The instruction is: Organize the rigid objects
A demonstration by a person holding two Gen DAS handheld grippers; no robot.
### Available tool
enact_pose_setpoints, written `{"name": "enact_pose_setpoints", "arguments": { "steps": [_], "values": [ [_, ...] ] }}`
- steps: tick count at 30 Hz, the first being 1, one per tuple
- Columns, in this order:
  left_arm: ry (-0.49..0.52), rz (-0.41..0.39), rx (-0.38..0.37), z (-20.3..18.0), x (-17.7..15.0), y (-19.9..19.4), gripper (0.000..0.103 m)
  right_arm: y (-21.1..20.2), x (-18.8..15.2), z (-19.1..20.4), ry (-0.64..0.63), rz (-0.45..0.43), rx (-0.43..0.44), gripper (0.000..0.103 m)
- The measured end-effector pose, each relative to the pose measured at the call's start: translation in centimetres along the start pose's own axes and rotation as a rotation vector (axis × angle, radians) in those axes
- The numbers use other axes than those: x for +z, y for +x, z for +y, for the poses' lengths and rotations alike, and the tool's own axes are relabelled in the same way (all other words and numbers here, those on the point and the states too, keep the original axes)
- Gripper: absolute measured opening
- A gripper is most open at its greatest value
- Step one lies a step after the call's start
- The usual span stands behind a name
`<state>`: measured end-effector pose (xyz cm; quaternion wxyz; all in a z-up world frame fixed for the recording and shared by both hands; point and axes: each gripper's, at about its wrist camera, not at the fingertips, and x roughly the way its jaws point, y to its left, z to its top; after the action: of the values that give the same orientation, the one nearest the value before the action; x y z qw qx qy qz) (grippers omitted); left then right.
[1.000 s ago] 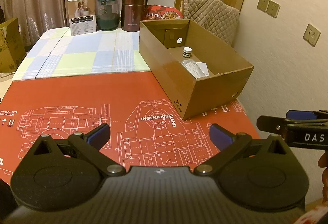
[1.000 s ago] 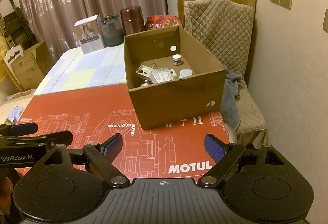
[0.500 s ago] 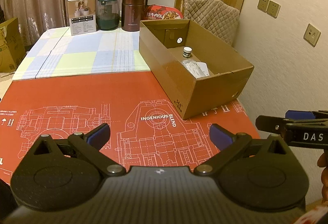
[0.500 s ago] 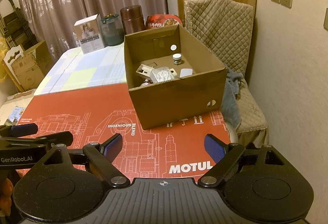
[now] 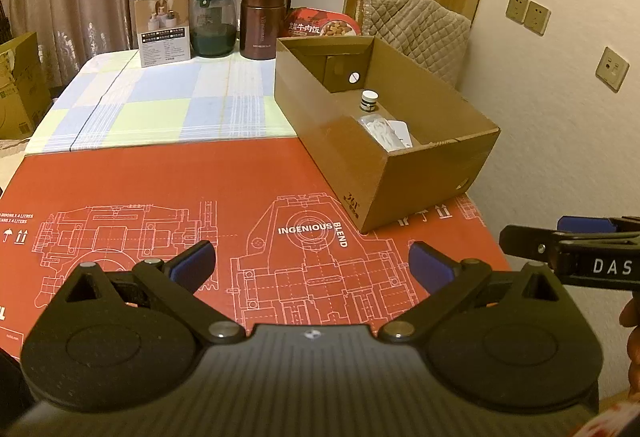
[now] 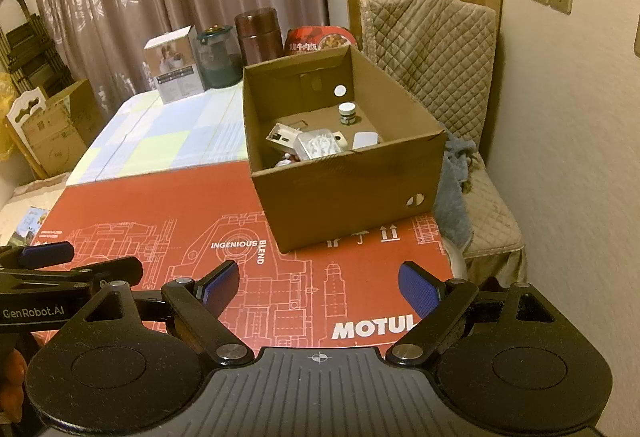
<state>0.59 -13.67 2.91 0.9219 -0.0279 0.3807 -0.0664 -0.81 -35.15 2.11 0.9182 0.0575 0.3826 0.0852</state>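
An open cardboard box (image 5: 404, 165) (image 6: 348, 193) stands on the red mat at the table's right side. It holds a small white-capped jar (image 6: 347, 113), a clear plastic pack (image 6: 316, 145), a white flat piece (image 6: 365, 140) and other small items. My left gripper (image 5: 312, 265) is open and empty, low over the red mat (image 5: 160, 189) in front of the box. My right gripper (image 6: 320, 289) is open and empty, also in front of the box. Each gripper shows at the edge of the other's view.
At the table's far edge stand a white carton (image 5: 162, 25), a dark green glass jar (image 5: 212, 23), a brown thermos (image 5: 262, 21) and a red food pack (image 5: 320, 25). A quilted chair (image 6: 436, 49) stands right of the table. Cardboard boxes (image 6: 52, 133) sit on the floor at left.
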Motion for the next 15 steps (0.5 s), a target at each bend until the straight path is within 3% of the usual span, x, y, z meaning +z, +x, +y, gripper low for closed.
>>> {"name": "enact_pose_setpoints", "arguments": {
  "steps": [15],
  "values": [
    [-0.005,0.0,0.002,0.2,0.15,0.17,0.102,0.53,0.0,0.25,-0.001,0.005,0.004,0.084]
  ]
}}
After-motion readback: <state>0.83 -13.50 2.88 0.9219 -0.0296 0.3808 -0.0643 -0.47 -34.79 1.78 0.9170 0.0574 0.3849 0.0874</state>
